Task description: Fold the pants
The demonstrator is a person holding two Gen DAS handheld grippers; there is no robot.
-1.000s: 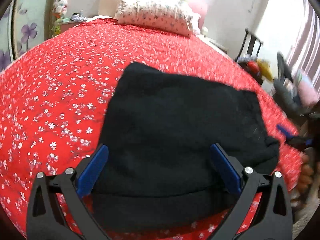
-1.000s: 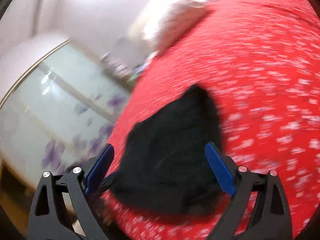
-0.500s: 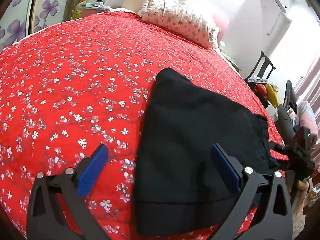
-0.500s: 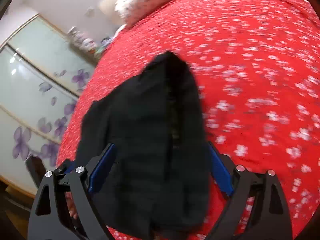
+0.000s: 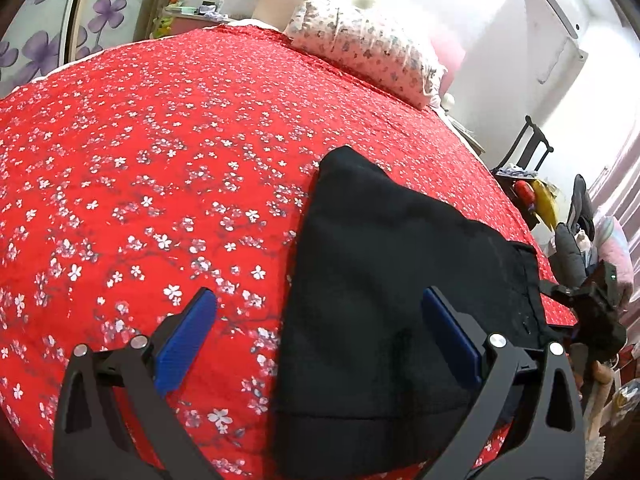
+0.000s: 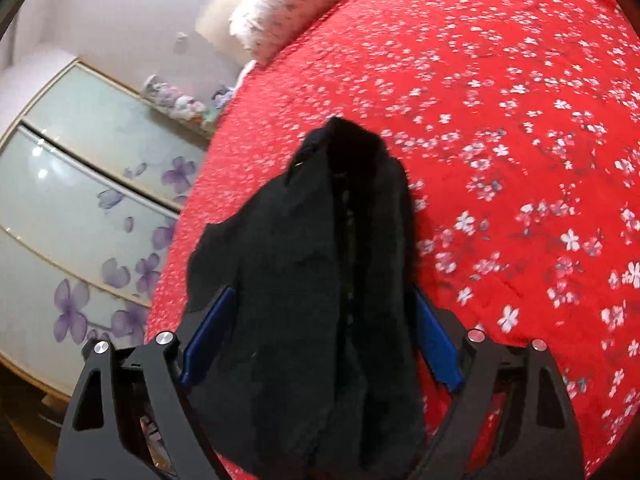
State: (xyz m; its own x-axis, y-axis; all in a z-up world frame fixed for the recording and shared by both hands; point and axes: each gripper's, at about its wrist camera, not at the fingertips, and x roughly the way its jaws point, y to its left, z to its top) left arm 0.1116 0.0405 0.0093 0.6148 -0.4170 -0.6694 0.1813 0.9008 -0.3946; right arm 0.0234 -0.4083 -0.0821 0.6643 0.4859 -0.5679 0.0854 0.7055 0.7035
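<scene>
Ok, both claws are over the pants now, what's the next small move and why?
Probably let the right claw finish pinching: its jaws are closing, and the black pants already sit bunched between its blue pads. The left claw is wide open, with only one pad over the fabric, on the red bedspread, so it should likely wait.

Inspector: The black pants [image 6: 312,288] cover both blue pads [image 6: 434,344] of the right gripper [image 6: 320,328] in part; whether the closing jaws press the cloth cannot be told.

Clerk: And beyond the pants?

Inspector: Their near hem runs off the lower edge. Past their far tip, the pillow [image 6: 296,4] is blurred and cut by the top edge. In the left view, the right gripper [image 5: 588,312] shows beside the pants [image 5: 400,300], its fingers unreadable.
</scene>
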